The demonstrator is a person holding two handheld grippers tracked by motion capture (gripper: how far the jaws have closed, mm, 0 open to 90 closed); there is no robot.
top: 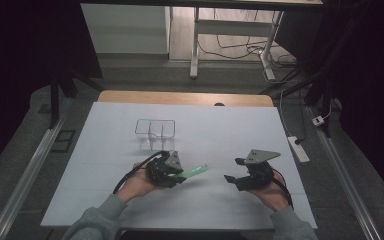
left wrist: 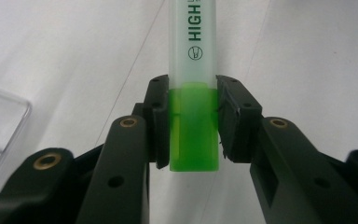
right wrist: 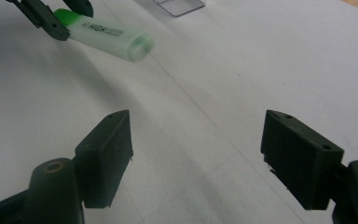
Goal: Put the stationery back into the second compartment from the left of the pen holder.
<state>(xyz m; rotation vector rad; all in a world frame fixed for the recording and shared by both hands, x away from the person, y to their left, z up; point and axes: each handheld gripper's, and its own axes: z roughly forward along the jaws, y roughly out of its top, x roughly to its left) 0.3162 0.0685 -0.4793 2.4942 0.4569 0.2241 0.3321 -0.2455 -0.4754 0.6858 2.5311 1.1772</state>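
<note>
While clamped at its solid green end between both black pads, the translucent green highlighter pen (left wrist: 192, 84) sticks straight out from the left gripper (left wrist: 193, 126), its pale frosted barrel carrying dark lettering that begins "HIGH". High view: pen (top: 194, 171) sits lifted off the sheet, pointing toward the right gripper (top: 236, 172), free tip in the gap between the two tools. Right gripper view: same pen (right wrist: 103, 33) at upper left, rounded cap end facing the camera, held by the far jaws.

Right gripper (right wrist: 196, 156): jaws spread wide, nothing between them, bare surface showing through the gap. It is near the pen tip but apart from it.

Left hand (top: 139, 184) and right hand (top: 272, 192) come in from the near edge, grey sleeves at the wrists, black cable trailing from each tool.

Clear plastic open box with inner dividers (top: 154, 131) stands on the sheet just beyond the left gripper, apart from it; its corner shows in the left gripper view (left wrist: 2, 116).

White sheet (top: 105, 200) covers the wooden table (top: 185, 97), whose far edge is exposed.
</note>
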